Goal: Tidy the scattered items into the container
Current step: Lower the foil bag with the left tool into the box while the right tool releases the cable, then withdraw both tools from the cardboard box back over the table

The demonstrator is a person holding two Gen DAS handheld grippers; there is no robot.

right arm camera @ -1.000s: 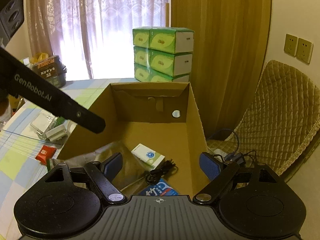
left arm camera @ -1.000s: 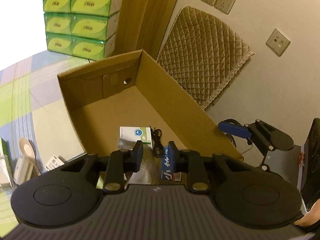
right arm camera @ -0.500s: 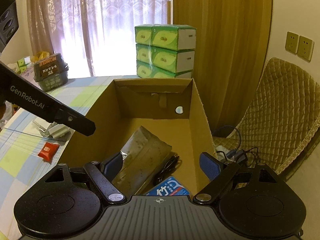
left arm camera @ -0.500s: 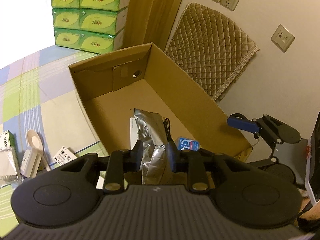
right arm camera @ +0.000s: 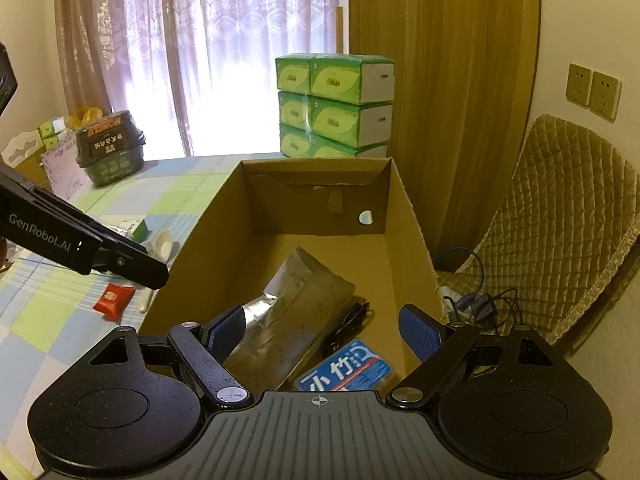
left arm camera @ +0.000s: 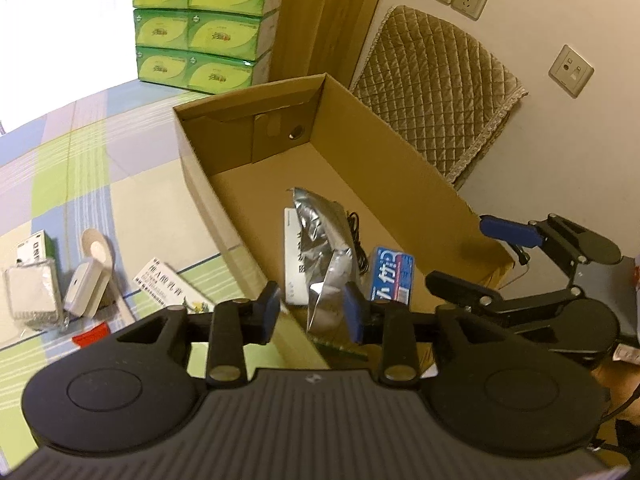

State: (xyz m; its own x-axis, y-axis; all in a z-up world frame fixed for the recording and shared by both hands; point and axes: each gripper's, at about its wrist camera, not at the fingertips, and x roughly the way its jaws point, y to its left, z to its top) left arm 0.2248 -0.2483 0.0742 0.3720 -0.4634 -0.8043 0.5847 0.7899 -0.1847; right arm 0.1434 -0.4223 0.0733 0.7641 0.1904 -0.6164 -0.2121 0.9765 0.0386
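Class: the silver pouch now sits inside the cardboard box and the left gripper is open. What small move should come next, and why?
Probably draw the left gripper back over the box's near edge toward the red packet on the tablecloth. Its fingers stand apart and the silver pouch rests inside, while several items lie outside the box.

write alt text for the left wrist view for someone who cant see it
The left hand-held gripper hangs open over a cardboard box, with a silver foil pouch standing between its fingers. A blue packet and black cable lie inside; small items sit scattered on the checked tablecloth.
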